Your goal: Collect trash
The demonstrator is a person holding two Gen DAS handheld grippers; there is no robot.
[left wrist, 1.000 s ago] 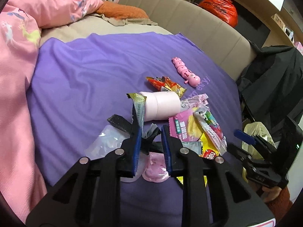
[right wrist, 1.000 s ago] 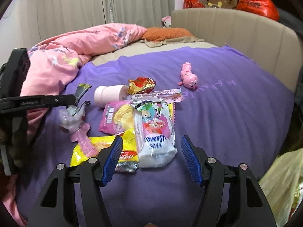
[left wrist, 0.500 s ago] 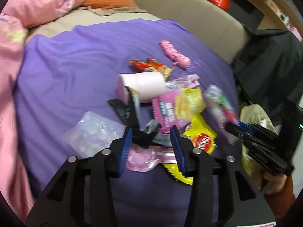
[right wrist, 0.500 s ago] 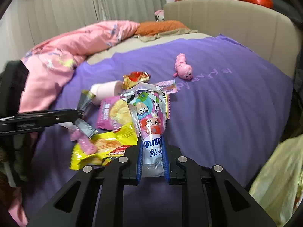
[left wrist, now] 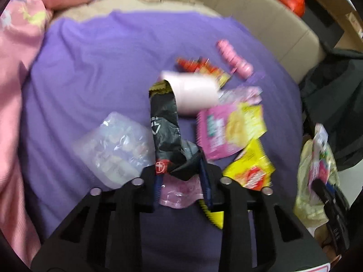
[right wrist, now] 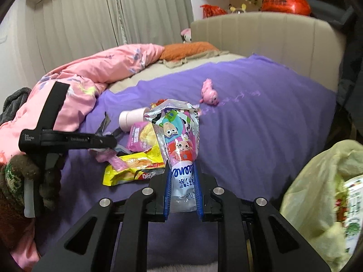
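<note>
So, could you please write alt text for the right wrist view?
The right gripper holds a cartoon-printed wrapper upright above a purple bedspread strewn with snack wrappers. A pale yellow bag sits at the right edge.

My right gripper [right wrist: 182, 182], wide open over the pile a second ago, now clamps the cartoon-printed white snack pouch [right wrist: 178, 136] and holds it up off the purple bedspread [right wrist: 261, 122], nearer the pale yellow plastic bag [right wrist: 317, 192]. My left gripper [left wrist: 181, 176], after opening briefly, is closing on the crumpled black foil wrapper [left wrist: 165, 127] between its jaws.
</note>
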